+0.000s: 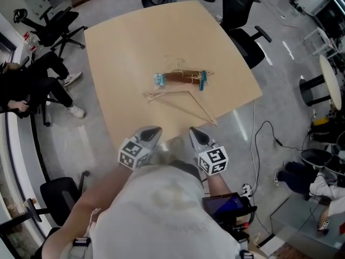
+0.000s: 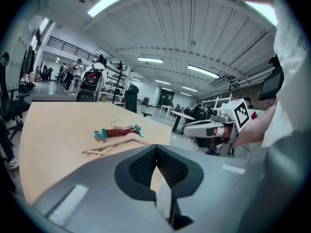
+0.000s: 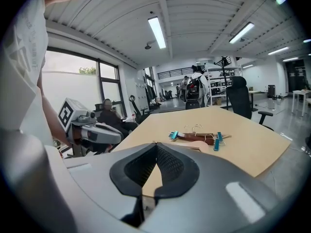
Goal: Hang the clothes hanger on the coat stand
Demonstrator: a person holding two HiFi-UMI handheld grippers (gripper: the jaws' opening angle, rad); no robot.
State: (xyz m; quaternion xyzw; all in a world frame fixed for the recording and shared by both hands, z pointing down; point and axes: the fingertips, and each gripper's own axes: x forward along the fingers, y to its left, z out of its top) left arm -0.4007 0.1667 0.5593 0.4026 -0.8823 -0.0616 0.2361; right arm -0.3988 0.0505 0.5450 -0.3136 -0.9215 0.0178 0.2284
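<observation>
Well, left claw (image 1: 153, 131) and right claw (image 1: 196, 135) sit closed, empty; hangers (image 1: 180, 85), maybe several, clutter the table (image 1: 118, 63).

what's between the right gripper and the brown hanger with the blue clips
A light wooden hanger lies flat on the table, just short of the brown hanger; the head view shows it.
</observation>
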